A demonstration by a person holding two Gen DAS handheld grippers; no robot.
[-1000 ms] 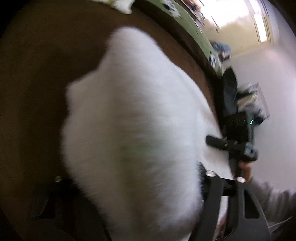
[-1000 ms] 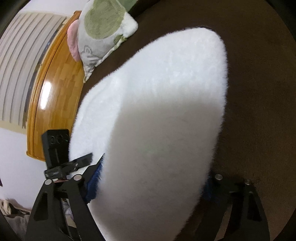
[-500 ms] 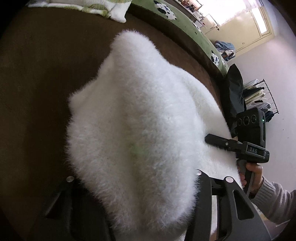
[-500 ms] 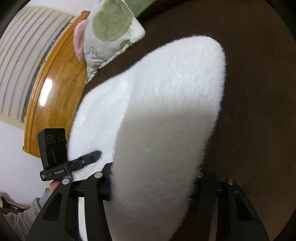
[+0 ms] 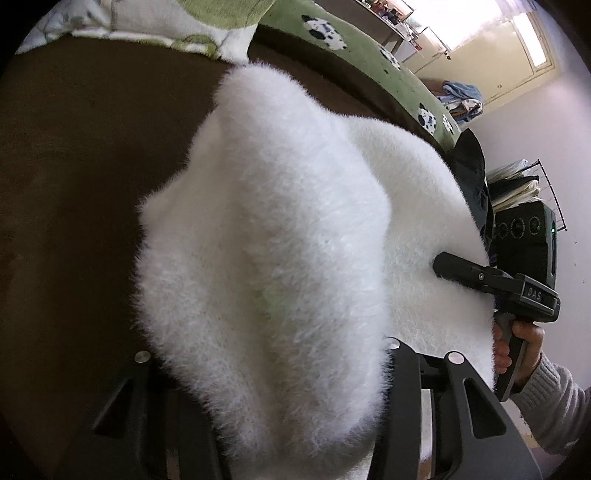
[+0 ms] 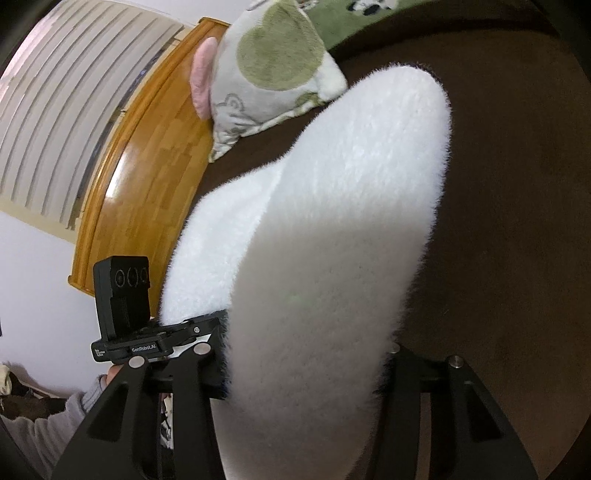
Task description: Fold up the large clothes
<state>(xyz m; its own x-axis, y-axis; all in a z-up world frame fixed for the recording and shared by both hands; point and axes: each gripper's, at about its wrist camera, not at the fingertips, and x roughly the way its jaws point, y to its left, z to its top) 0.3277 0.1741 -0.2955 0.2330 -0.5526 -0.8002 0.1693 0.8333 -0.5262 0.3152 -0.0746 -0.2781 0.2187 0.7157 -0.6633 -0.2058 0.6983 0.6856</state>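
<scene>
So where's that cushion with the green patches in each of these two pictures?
Left wrist view: the cushion lies along the top edge, left of centre, behind the white fluffy garment.
Right wrist view: the cushion sits at the top centre, against the wooden headboard.
Shared landmark: the white fluffy garment on the brown bedspread.

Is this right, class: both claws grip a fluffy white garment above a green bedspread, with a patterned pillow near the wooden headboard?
One slip: the surface under the fluffy white garment is a dark brown bedspread, not green, as the right wrist view shows. Both the left claw and right claw do grip it, and the patterned pillow lies by the wooden headboard.
</scene>
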